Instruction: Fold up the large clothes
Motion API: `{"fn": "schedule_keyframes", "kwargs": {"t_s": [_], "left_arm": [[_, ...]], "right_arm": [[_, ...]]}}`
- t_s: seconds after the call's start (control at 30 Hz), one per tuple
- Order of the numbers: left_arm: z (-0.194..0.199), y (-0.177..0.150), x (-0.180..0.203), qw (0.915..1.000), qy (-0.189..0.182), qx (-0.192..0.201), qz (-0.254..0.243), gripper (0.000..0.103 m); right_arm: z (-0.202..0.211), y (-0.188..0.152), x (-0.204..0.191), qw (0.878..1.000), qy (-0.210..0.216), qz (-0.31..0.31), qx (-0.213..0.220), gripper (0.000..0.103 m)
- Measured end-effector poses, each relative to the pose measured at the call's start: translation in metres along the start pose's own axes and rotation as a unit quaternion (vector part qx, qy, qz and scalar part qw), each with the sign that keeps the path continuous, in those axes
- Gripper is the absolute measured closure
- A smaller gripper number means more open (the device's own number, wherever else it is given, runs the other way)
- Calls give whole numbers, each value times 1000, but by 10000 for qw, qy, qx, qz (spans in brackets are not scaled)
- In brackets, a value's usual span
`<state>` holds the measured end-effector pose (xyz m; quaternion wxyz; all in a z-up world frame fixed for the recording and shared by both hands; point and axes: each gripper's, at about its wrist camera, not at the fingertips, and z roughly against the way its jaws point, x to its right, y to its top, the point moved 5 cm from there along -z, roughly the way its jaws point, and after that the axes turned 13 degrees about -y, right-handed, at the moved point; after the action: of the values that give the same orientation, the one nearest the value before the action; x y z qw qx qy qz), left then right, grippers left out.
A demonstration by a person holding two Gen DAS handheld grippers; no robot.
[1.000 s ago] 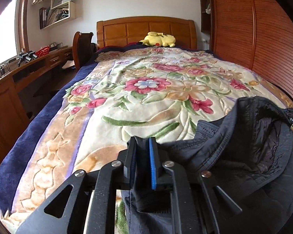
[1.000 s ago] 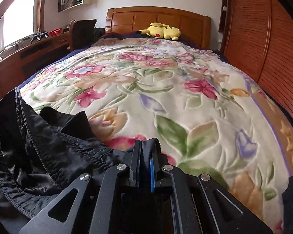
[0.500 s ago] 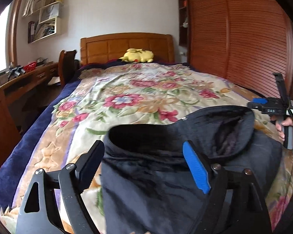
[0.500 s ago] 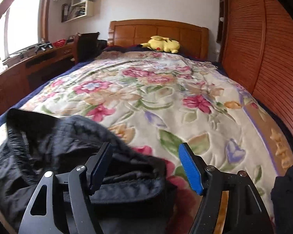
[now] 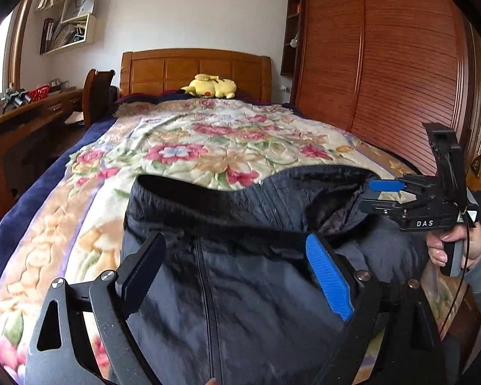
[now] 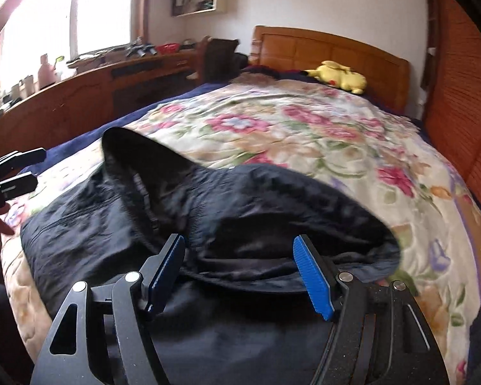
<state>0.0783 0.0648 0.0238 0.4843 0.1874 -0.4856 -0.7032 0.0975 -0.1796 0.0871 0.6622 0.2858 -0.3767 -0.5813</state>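
Two tools hover with their fingers spread apart, neither one clamping any cloth. The left tool (image 5: 237,276) hangs over the near part of a dark navy padded jacket (image 5: 240,272), its black finger to one side of the zip line and its blue ribbed pad (image 5: 328,280) to the other. The right tool (image 6: 240,272) stands likewise released above the jacket's bunched, open edge; in the left wrist view it shows at the right, side-on, gripped by a bare hand (image 5: 455,247) in a grey sleeve, and marked "DAS".

The jacket lies on the near end of the bed, crumpled, with its dark elastic hem raised in a ridge and the quilted lining showing in a hollow on the right. Beneath it spreads a cream floral blanket (image 5: 208,141) with pink and red blooms, edged in deep blue. At the far end a yellow plush toy (image 5: 210,86) rests against the wooden headboard (image 5: 195,67). A wooden tabletop (image 6: 89,73) with small clutter runs along the left wall under a bright window, and slatted reddish wardrobe doors (image 5: 384,64) line the right.
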Motion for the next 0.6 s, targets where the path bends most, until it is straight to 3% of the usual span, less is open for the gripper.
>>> {"fn": "schedule_keyframes", "kwargs": {"t_s": [0.23,0.5,0.6], "left_arm": [[1,-17,-7,9999,-20,-47,117,13],[5,-24,-30,9997,37,-28,221,13],[10,-26,-39,9996,57,-6,267,13]], "right_arm": [[-15,3,-29,9986,239,382,-279,31],[-51,12,-37,9939,8,742,-816,31],[-61,16,-43,9909,-4,955,-951,47]]}}
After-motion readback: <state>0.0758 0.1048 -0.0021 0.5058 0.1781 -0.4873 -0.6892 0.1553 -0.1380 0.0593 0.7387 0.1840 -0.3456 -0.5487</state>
